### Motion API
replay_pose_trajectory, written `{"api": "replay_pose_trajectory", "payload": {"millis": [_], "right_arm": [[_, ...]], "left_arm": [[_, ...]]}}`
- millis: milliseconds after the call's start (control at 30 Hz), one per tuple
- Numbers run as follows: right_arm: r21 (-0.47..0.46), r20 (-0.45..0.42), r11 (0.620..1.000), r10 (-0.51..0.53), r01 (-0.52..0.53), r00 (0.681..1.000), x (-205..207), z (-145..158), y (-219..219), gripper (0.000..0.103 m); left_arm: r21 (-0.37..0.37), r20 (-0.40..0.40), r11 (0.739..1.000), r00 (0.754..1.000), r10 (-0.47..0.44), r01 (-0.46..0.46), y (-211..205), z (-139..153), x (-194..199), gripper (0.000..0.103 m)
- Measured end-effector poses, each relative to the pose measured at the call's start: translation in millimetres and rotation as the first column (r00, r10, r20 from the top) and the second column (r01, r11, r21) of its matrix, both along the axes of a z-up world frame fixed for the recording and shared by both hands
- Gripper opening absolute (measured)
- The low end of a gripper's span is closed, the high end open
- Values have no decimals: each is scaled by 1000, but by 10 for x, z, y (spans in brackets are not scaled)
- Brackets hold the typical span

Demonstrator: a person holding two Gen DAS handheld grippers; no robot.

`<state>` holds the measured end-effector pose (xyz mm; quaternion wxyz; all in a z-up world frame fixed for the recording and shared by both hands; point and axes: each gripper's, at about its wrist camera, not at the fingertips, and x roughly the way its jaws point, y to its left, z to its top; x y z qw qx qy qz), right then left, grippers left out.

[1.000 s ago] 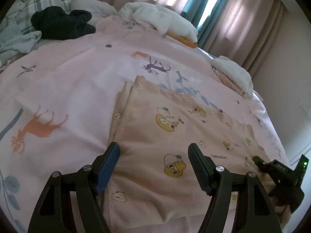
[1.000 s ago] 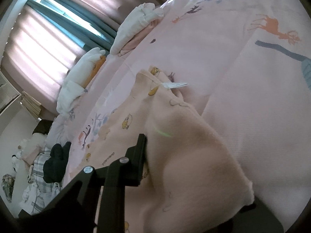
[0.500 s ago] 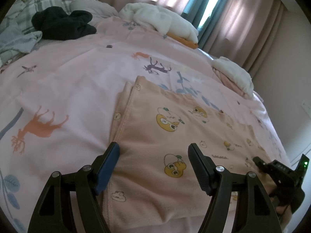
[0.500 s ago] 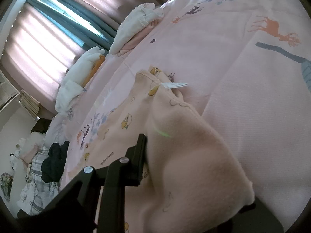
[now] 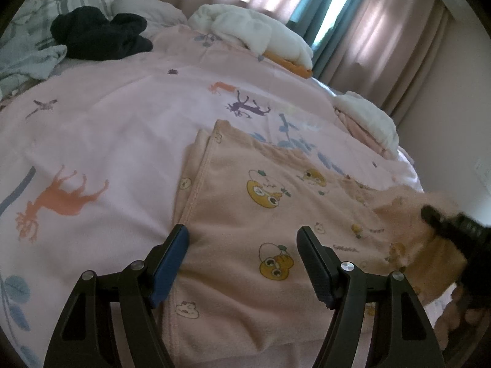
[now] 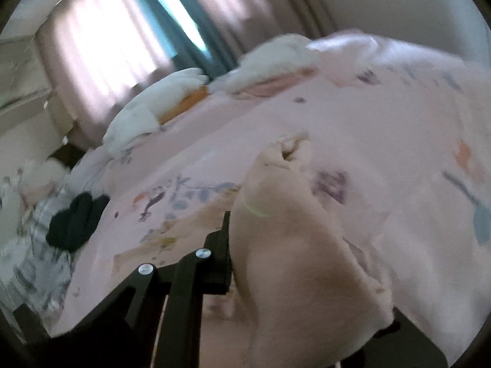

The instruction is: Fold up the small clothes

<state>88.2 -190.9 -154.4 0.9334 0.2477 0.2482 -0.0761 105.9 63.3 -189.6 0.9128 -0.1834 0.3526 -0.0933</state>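
Note:
A peach baby garment (image 5: pixel 276 214) with yellow cartoon prints lies flat on the pink bed cover (image 5: pixel 116 128). My left gripper (image 5: pixel 242 254) is open, its fingers just above the garment's near left part. My right gripper (image 5: pixel 451 227) shows at the right edge of the left wrist view, shut on the garment's right end and lifting it. In the right wrist view the held cloth (image 6: pixel 291 260) bulges between the jaws of the right gripper (image 6: pixel 300 300), and the picture is blurred.
A dark garment (image 5: pixel 98 36) and plaid bedding (image 5: pixel 27 46) lie at the far left. White and orange folded cloths (image 5: pixel 260 33) and another white pile (image 5: pixel 365 119) sit by the curtains. A wall stands at the right.
My right gripper has lifted the garment's right end and swung up and to the left; its view has tilted and blurred. My left gripper has stayed still and open.

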Motion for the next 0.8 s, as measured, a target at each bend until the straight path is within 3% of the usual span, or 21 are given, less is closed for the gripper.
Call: {"api": "replay_pose_trajectory", "payload": {"millis": [100,300,533,633,700,800], "right_arm": [[-47,8,998,51,-50,999,64,97,179,13],[-53,-3,989,136,-136,991,125,114,385,13],[-1,0,979,202,-202,979,191,113,556,13],[69,5,968,241,-241,970,224,104,598,13],[75,13,963,258,-258,966,238,120,661,13],[43,10,959,281,-281,960,242,161,809,13]], "left_arm": [[-6,0,1000,1000,0,0,13,-1,0,72],[-15,-1,1000,1000,-1,1,30,2,2,72],[-38,-11,999,1000,13,-14,82,14,-11,72],[6,-44,1000,999,11,-11,106,27,14,62],[56,-93,998,995,43,-38,155,-20,43,62],[1,-94,1000,995,21,-21,250,-17,19,62]]}}
